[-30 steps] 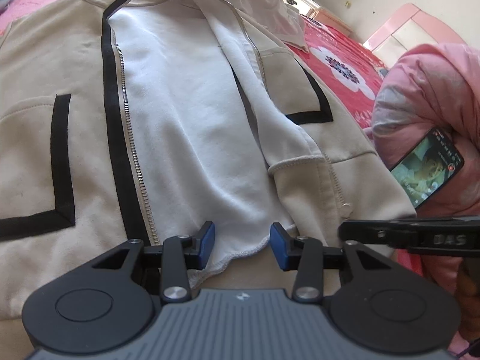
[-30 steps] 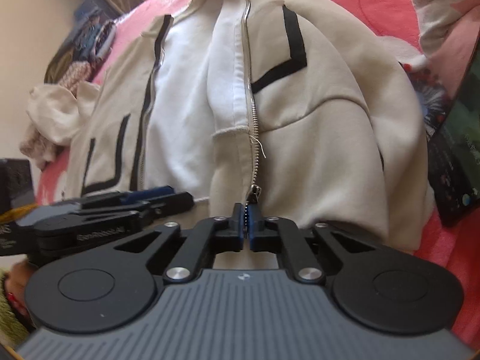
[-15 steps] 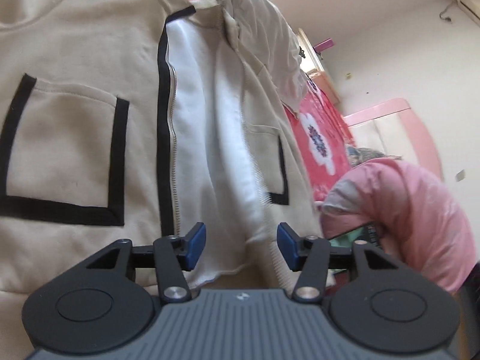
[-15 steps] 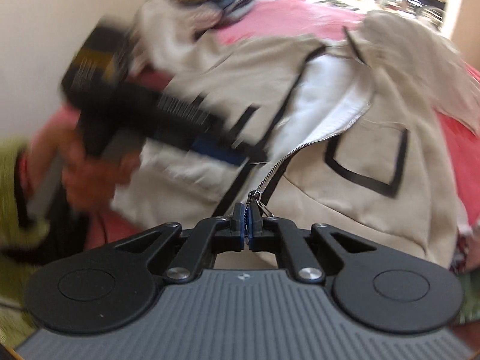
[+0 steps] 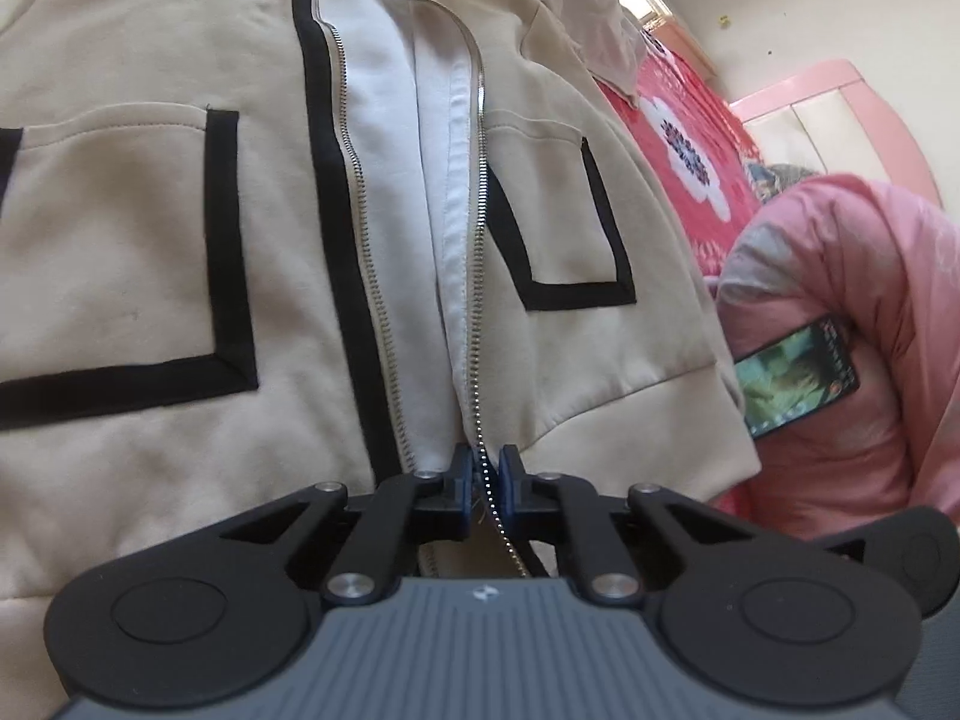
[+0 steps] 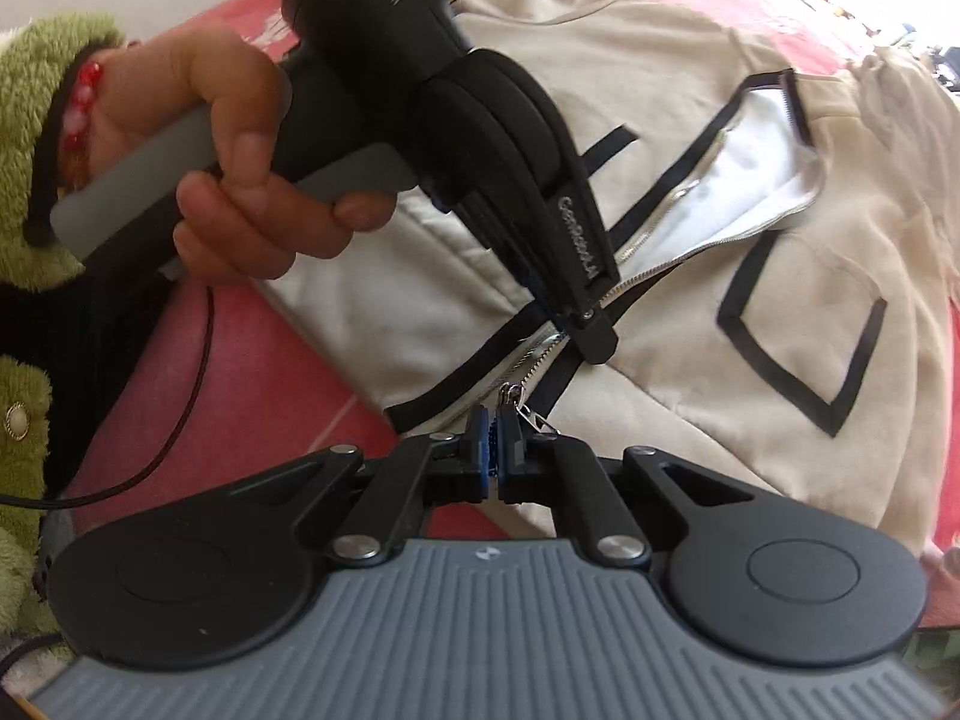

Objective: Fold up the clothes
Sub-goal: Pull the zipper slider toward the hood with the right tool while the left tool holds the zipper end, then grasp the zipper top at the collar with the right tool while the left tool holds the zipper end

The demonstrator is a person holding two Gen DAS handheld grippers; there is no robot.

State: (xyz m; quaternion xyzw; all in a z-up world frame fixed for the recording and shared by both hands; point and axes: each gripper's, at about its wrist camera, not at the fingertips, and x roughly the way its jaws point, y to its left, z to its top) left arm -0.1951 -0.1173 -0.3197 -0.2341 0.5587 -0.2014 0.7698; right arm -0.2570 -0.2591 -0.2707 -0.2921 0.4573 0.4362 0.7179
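My left hand (image 6: 240, 180) grips handle, green fuzzy sleeve (image 6: 36, 120) behind. Cream jacket (image 5: 150, 240) spread flat on red bedspread (image 5: 678, 138), front partly unzipped. My left gripper (image 5: 485, 476) clamped on zipper edge (image 5: 480, 276) at hem. My right gripper (image 6: 495, 443) pinched together on zipper pull (image 6: 510, 399). Phone (image 5: 792, 381) rests on pink quilt (image 5: 870, 300), far right.
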